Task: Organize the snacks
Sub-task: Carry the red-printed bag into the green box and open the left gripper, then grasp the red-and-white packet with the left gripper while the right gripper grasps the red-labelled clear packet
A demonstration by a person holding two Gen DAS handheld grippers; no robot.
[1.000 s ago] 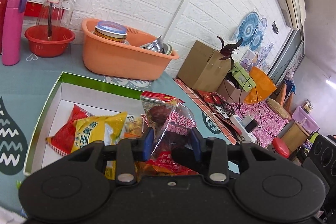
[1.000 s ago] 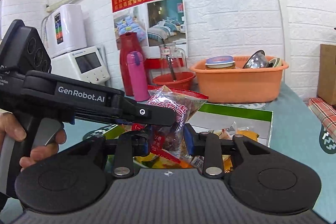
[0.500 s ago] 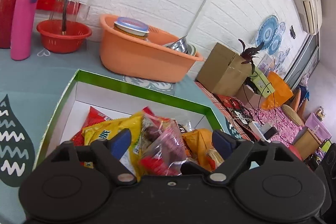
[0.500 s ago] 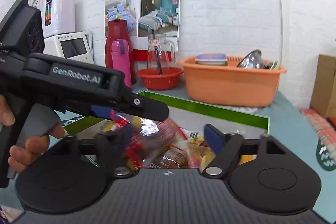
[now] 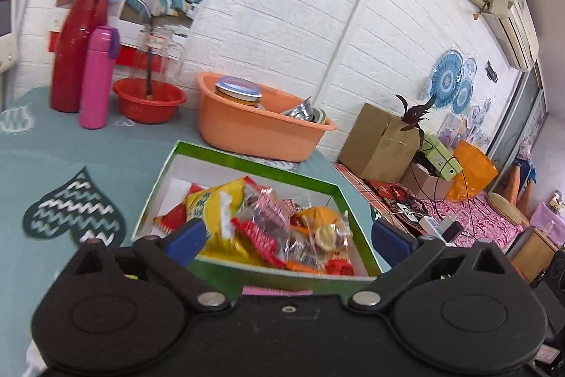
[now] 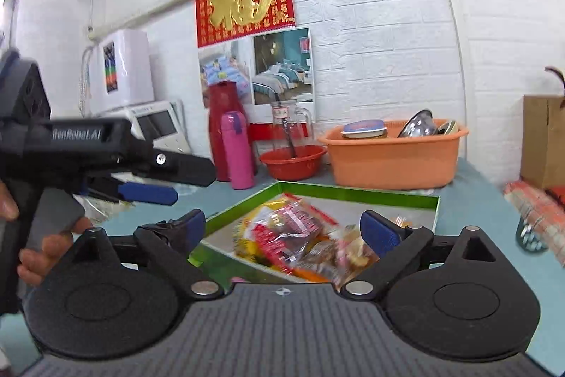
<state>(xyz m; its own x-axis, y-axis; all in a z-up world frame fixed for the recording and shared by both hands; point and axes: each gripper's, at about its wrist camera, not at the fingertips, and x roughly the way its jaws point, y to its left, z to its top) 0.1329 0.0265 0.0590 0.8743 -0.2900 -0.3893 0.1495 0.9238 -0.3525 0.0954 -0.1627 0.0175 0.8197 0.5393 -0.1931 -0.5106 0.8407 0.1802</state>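
Left wrist camera sits behind its gripper (image 5: 287,237), looking steeply down on the box (image 5: 247,161) from close by. Right wrist camera looks more level along its gripper (image 6: 282,230), slightly farther back. Both views share the box, tub (image 5: 257,133), flask (image 5: 95,80) and brick wall (image 5: 282,16).

Snacks (image 5: 268,221) in box (image 5: 247,165) before basin (image 5: 257,129)

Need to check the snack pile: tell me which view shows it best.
Left wrist view: the snack pile lies sharp in the green-rimmed box. Right wrist view shows it blurred, partly behind the gripper's fingers.
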